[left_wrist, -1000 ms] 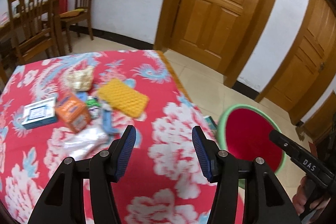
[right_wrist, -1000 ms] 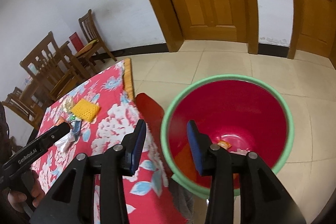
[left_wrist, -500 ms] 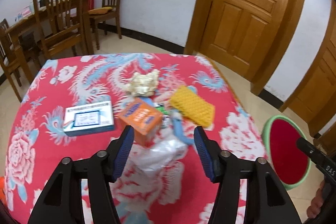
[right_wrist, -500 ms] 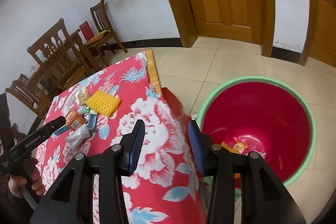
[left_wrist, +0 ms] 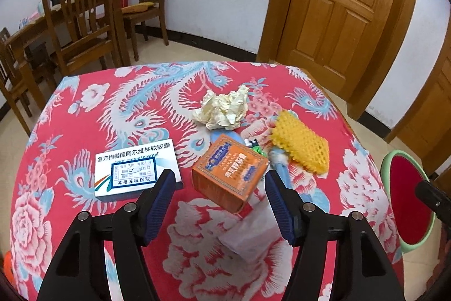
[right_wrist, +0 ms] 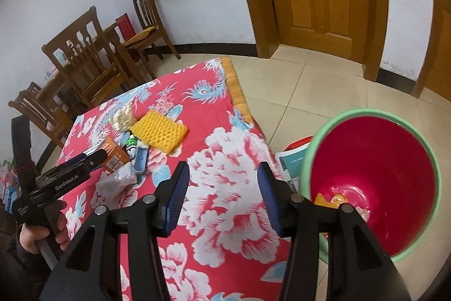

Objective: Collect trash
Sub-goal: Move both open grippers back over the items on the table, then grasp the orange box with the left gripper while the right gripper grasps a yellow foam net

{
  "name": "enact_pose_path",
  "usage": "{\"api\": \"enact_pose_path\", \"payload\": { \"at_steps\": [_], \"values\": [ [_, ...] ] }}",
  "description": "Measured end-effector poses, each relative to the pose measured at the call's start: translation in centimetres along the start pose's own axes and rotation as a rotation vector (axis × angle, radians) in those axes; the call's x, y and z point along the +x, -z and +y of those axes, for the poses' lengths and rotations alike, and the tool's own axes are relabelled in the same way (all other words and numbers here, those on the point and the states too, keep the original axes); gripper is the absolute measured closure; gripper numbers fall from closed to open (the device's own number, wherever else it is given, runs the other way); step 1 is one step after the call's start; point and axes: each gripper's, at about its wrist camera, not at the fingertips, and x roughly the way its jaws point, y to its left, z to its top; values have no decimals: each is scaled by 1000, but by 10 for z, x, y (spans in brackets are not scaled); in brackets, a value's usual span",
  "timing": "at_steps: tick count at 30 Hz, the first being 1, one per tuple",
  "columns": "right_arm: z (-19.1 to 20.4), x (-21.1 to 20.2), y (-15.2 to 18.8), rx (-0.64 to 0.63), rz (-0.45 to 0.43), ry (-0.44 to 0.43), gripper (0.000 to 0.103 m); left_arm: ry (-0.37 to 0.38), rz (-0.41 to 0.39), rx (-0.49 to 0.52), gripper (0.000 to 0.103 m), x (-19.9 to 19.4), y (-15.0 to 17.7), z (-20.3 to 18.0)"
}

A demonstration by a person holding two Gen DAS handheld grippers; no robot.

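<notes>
- The trash lies in a loose cluster on a table covered with a red floral cloth point(left_wrist: 84, 109), towards its right-hand side in the left wrist view.
- An orange box point(left_wrist: 229, 177) sits in the middle of the cluster, tipped up on one edge, its long axis running from near left to far right across that view.
- Left of it, apart from it, a white and blue medicine box point(left_wrist: 135, 171) lies flat, its long side roughly level across the picture and its printed face up.
- Beyond the orange box rests a crumpled wad of pale paper point(left_wrist: 222, 110).
- To the right a yellow foam net point(left_wrist: 301, 143) lies with its long axis slanting from far left to near right.
- A clear plastic bag point(left_wrist: 251, 230) lies crumpled just in front of the orange box, touching it.
- A blue plastic piece point(right_wrist: 140, 160) lies between the net and the bag, its long axis pointing towards the right wrist camera.
- The left gripper point(left_wrist: 217, 196) hangs over the orange box with its jaws opening; the blue pads stand either side of the box in the picture without pressing on it.
- The right gripper point(right_wrist: 222, 196) is over bare cloth, jaws opening and nothing between them.
- A red bin with a green rim point(right_wrist: 434, 160) stands on the floor beside the table, with a few scraps at its bottom.
</notes>
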Motion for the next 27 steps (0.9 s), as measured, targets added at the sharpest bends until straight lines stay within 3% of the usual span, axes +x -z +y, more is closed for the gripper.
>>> {"api": "enact_pose_path", "payload": {
  "at_steps": [19, 22, 27],
  "values": [
    [58, 81, -20, -67, 113, -47, 46, 100, -15, -46, 33, 16, 1, 9],
    [64, 96, -21, -70, 127, -35, 46, 115, -23, -53, 40, 16, 2, 11],
    [70, 115, -24, -72, 153, -31, 46, 120, -31, -50, 41, 15, 3, 10]
  ]
}}
